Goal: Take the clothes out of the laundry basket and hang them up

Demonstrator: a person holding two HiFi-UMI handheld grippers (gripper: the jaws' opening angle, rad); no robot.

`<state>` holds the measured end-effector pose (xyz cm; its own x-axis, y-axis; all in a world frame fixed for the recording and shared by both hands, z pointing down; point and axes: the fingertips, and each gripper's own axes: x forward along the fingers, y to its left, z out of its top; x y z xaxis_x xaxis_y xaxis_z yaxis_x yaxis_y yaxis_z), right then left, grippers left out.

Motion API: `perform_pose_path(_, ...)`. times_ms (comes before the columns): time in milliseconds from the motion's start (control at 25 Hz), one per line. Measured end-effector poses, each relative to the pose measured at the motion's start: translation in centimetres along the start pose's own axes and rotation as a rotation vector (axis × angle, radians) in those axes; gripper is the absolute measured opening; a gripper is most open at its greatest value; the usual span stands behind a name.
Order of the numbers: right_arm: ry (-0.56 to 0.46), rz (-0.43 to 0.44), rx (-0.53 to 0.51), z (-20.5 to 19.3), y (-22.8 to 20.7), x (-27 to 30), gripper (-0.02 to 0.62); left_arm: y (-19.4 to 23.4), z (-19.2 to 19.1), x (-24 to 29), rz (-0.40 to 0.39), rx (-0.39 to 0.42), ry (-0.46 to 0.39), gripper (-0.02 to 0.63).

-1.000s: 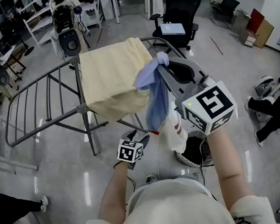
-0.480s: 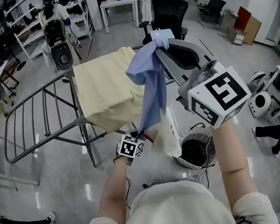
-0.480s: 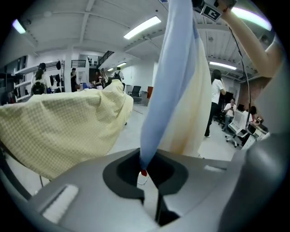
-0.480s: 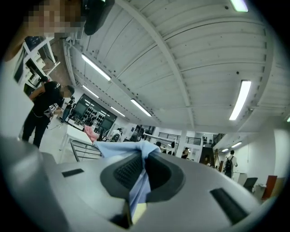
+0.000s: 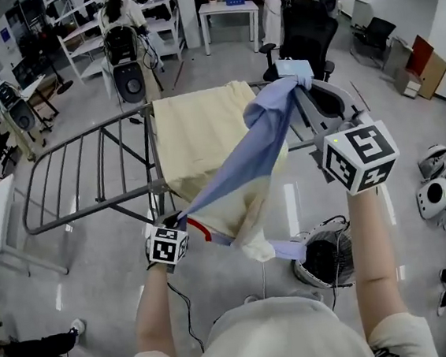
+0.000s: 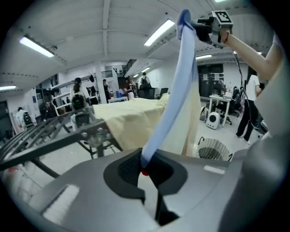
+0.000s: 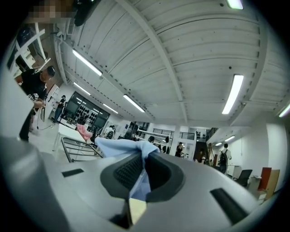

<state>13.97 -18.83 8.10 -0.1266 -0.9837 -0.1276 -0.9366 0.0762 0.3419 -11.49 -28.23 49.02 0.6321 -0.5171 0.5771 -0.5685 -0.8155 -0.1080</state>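
1. Jaws of the left gripper (image 6: 145, 168) have just been closing and now pinch the lower end of a blue garment (image 5: 233, 165). A small red tab shows right at the pinch
2. Jaws of the right gripper (image 7: 141, 165) are closed on the other end of the same garment, which bunches out just past the tips
3. From the head view, the garment is pulled into a slanted band between the two grippers. The left gripper is low and close to the person, and the right gripper is higher and further away
4. The garment is held up in the air, clear of the laundry basket (image 5: 326, 258), a white wire basket that stands on the floor below the person's right forearm
5. A grey metal drying rack (image 5: 72, 178) stands open in front of the person, its bars spreading away to the left
6. A cream cloth (image 5: 198, 133) is draped over the near end of the rack and hangs down its side. The blue garment crosses in front of it, and it is not clear whether the two touch
7. Each gripper carries a cube with black and white square markers, and both of the person's forearms reach forward
8. A black office chair (image 5: 307, 34) stands beyond the rack on a shiny pale floor
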Motion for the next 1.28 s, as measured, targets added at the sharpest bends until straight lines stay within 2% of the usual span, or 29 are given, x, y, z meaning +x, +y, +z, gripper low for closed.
perform_pose_path(120, -0.001, 0.015, 0.024, -0.6, 0.5, 1.2, 0.02, 3.8, 0.0, -4.2, 0.11, 0.011, -0.009, 0.018)
perform_pose_path(280, -0.036, 0.123, 0.063, -0.8, 3.4, 5.5, 0.02, 10.1, -0.8, -11.7, 0.31, -0.041, -0.011, 0.018)
perform_pose_path(480, -0.08, 0.243, 0.086, -0.7, 6.8, 11.0, 0.02, 16.9, -0.5, -19.7, 0.539, -0.065, -0.001, 0.018)
perform_pose_path(720, -0.146, 0.397, 0.117, 1.7, 15.2, 20.9, 0.02, 27.9, -1.3, -30.5, 0.831, -0.081, 0.062, 0.018)
perform_pose_path(800, -0.165, 0.43, 0.126, 2.6, 17.3, 24.2, 0.02, 31.5, -1.0, -33.1, 0.905, -0.077, 0.074, 0.018)
perform_pose_path(920, -0.181, 0.447, 0.141, 3.5, 19.3, 29.1, 0.02, 36.7, 0.5, -35.3, 0.977, -0.044, 0.097, 0.018)
perform_pose_path(1120, -0.182, 0.443, 0.17, 5.4, 21.3, 37.7, 0.02, 45.0, 4.2, -37.3, 1.04, 0.045, 0.179, 0.018)
perform_pose_path(1280, -0.19, 0.427, 0.166, 6.5, 22.7, 44.7, 0.02, 51.7, 6.8, -37.9, 1.073, 0.044, 0.161, 0.018)
